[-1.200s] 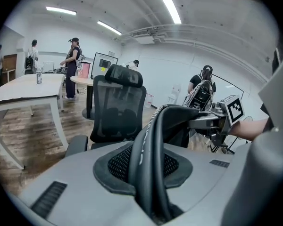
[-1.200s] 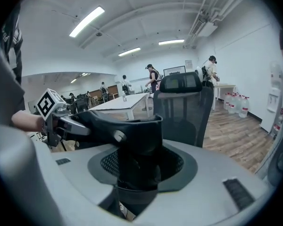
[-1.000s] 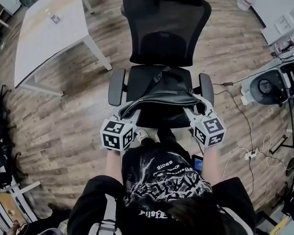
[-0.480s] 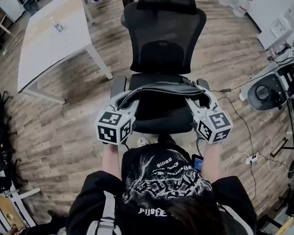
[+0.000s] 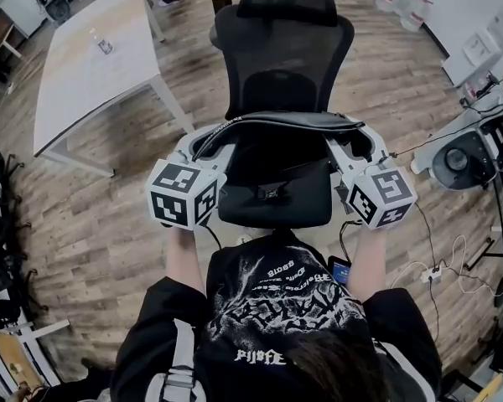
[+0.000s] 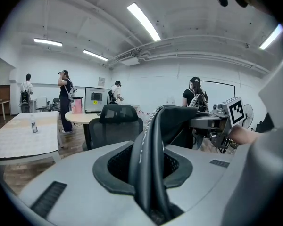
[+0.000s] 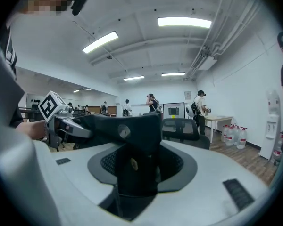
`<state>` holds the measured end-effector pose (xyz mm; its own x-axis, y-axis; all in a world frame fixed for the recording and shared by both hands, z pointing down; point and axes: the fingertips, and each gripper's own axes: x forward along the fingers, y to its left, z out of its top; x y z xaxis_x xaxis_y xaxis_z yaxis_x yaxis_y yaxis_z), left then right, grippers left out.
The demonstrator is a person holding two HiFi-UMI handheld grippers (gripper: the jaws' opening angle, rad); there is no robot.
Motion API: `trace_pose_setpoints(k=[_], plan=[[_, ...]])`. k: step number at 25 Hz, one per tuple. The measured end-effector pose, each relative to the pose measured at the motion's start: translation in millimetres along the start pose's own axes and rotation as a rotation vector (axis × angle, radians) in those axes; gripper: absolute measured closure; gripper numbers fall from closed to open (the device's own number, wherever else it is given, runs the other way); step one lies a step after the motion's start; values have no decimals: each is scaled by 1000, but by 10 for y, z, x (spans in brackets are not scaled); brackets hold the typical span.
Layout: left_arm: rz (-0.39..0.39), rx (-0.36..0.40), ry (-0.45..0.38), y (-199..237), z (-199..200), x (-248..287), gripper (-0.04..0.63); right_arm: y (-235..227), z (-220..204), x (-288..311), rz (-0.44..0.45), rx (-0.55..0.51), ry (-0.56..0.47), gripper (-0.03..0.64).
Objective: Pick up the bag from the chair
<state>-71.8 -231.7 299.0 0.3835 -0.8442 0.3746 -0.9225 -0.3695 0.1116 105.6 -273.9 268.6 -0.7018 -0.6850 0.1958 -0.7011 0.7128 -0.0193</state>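
Black mesh office chair (image 5: 281, 82) fills the middle of the head view, facing the person.

A black bag (image 5: 285, 122) hangs stretched level in front of the chair's backrest. It is clear above the seat and carried only by its two ends.

The left gripper (image 5: 204, 143) is at the chair's left as the head view shows it. It pinches that end of the bag, and its own view shows a thick zipped edge clamped between the pads.

The right gripper (image 5: 356, 145), at the chair's right, pinches the other end. Its jaws are closed on a fold of dark material bearing a small stud.

A thin strap (image 5: 271, 191) with a buckle dangles from the bag down over the seat.

Likely risks:
- **Slipping grip:** each gripper bites only an edge, so the bag's weight may drag the material out from between the pads, most likely on the fold side.
- **Uneven lift:** if one hand rises faster than the other, the bag would tilt and load one grip alone.
- **Overstretching:** drawing the hands further apart would strain both holds.
- **Snagged strap:** the loose strap could catch on the chair as the bag comes away and jerk it free.
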Motion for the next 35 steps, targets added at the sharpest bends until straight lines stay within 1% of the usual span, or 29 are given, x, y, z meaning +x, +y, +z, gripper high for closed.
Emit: trace_pose_setpoints(k=[6,10,21,35], plan=[[-3,20,-28,33,172,22,499,-64,156,69,-3,-14,-24,434],[-30,50,-36,27,216,62,499,-116,142,105,-4,1,-23,434],[-62,45,-34,59,240,159,500,-223,129,256,3,22,-16,436],[-85,30,-34,-39,124,157,502,-262,-20,271,12,46,4,437]])
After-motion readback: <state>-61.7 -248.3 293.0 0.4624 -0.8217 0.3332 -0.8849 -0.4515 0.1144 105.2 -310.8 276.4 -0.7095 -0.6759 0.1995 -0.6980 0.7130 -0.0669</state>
